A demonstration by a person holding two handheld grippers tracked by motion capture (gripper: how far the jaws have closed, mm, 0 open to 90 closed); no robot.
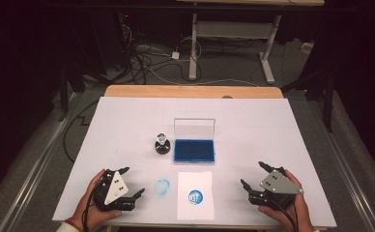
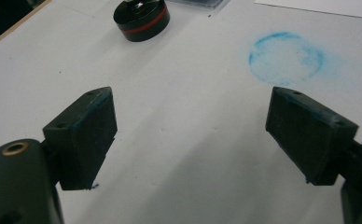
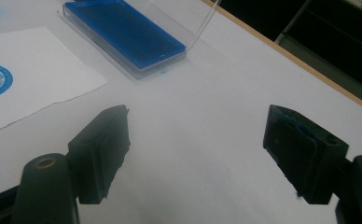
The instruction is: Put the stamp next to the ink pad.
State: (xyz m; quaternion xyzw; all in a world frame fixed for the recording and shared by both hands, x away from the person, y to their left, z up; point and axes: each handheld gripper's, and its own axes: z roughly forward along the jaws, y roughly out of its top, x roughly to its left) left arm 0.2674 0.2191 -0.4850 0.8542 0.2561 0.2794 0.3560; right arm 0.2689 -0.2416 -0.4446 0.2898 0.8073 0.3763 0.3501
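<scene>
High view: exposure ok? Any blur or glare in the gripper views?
High view: white table evenly lit, surroundings nearly black. Left gripper view: jaws soft, stamp and blue ring slightly blurred. Right gripper view: ink pad fairly sharp, no strong glare, jaws dark.

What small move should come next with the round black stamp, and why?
Probably the left gripper should reach forward to the round black stamp with the clear knob. Both grippers are open and hold nothing, the stamp stands untouched beside the blue ink pad.

High view: overhead, near side, facing forward-down across whole table (image 1: 127,121). Left gripper view: low, close, facing stamp (image 2: 141,18). Right gripper view: low, close, facing ink pad (image 3: 123,35). Both things also visible from above.
</scene>
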